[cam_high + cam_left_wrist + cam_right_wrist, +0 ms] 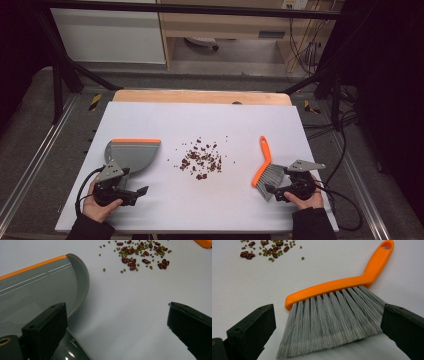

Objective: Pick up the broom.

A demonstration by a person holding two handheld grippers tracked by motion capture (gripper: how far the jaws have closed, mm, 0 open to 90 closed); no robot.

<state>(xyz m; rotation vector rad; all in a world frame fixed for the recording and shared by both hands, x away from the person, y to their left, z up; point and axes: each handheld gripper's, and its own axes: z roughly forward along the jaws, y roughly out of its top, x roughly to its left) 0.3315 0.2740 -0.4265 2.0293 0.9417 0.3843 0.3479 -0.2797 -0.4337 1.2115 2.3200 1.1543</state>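
A grey dustpan (131,154) with an orange front lip lies on the left of the white board; its grey wall and lip fill the left of the left gripper view (37,287). Red beans and small green beans (201,159) are scattered mid-board (140,255) (268,248). An orange-handled brush (265,164) with grey bristles lies at the right. My left gripper (134,194) stands open at the dustpan's near end, its left jaw over the pan's handle end. My right gripper (273,191) is open, its jaws on either side of the bristles (329,317), not closed on them.
The white board (150,120) rests on a wooden table inside a black metal frame. Cables trail from both grippers near the board's front corners. Bare board lies between the dustpan, the beans and the brush.
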